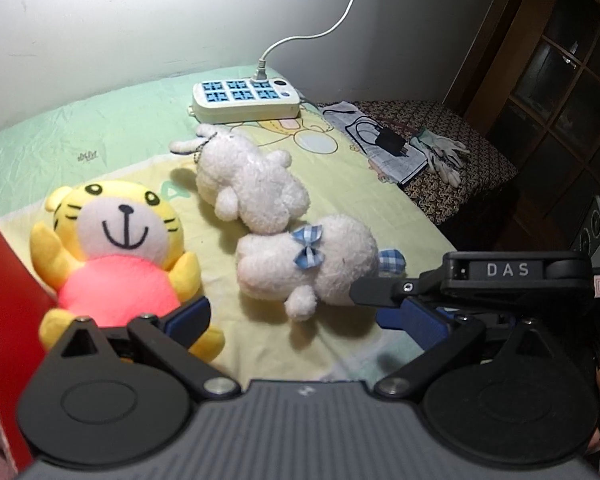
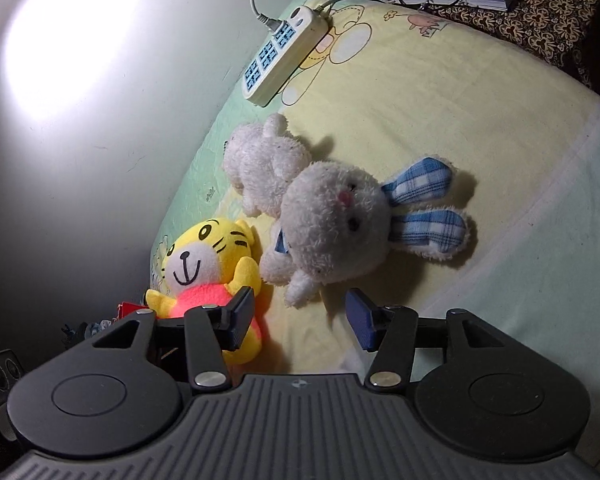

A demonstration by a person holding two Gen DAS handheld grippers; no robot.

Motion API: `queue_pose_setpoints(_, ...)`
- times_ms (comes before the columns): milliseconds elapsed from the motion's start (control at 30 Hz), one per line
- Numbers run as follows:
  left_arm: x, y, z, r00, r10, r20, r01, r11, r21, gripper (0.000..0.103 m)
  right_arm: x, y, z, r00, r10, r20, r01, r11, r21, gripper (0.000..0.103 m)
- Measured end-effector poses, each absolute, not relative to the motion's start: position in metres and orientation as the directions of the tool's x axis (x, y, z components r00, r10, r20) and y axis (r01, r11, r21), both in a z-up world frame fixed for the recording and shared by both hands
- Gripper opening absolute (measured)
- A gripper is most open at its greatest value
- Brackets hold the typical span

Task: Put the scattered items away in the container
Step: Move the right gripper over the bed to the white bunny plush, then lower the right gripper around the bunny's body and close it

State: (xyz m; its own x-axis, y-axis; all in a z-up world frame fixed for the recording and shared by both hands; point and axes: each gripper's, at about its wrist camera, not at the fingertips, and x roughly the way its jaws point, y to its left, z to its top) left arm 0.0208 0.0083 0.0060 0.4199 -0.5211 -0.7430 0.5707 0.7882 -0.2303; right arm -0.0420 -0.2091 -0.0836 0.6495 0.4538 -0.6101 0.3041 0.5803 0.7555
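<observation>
Three soft toys lie on the bedsheet (image 1: 100, 128): a yellow tiger (image 1: 116, 248) on the left, a white bunny with blue checked ears (image 2: 332, 224) in the middle, and a second white plush (image 1: 248, 180) just behind it, the two touching; the red container (image 1: 8, 320) shows only as an edge at the near left. The left gripper (image 1: 296, 316) has its fingers spread wide with nothing between them, hanging just short of the tiger and the bunny; the right gripper (image 2: 300, 320) also stands apart and empty, its jaws near the bunny's foot and the tiger's side.

The likeliest fault, as I judge it, is a crowded grasp; the toys lie so close that a closing pad may catch two at once, or drag the plush behind. The two grippers are near each other and could collide over the bunny. Soft pile may also slip from a shallow pinch on a paw; and the power strip (image 1: 246, 96) at the far side has a cord that a swing could snag.
</observation>
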Motion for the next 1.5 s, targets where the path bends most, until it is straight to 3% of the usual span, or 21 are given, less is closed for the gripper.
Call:
queue_pose_setpoints(233, 0.054, -0.013, -0.018, 0.384, -0.512, -0.769, 0.526, 0.806, -0.274, 0.101, -0.023, -0.238, -0.116, 0.633, 0.472, -0.614, 0.395, 0.485, 0.780, 0.058)
queue_pose_setpoints(667, 0.094, -0.045, -0.043, 0.310, -0.508, -0.804, 0.525, 0.796, -0.301, 0.101, 0.023, -0.273, -0.106, 0.671, 0.465, -0.577, 0.337, 0.501, 0.797, 0.063)
queue_pose_setpoints(1133, 0.051, -0.074, -0.056, 0.143, -0.587, -0.797, 0.572, 0.706, -0.418, 0.101, 0.019, -0.272, -0.098, 0.596, 0.493, -0.634, 0.270, 0.620, 0.737, 0.066)
queue_pose_setpoints(1333, 0.022, -0.085, -0.052, 0.131, -0.589, -0.798, 0.661, 0.651, -0.373, 0.101, -0.006, -0.277, -0.090, 0.585, 0.457, -0.671, 0.230, 0.699, 0.677, 0.066)
queue_pose_setpoints(1500, 0.037, -0.072, -0.053, 0.157, -0.595, -0.788, 0.610, 0.686, -0.397, 0.101, -0.013, -0.289, -0.090, 0.599, 0.474, -0.645, 0.227, 0.672, 0.704, 0.065)
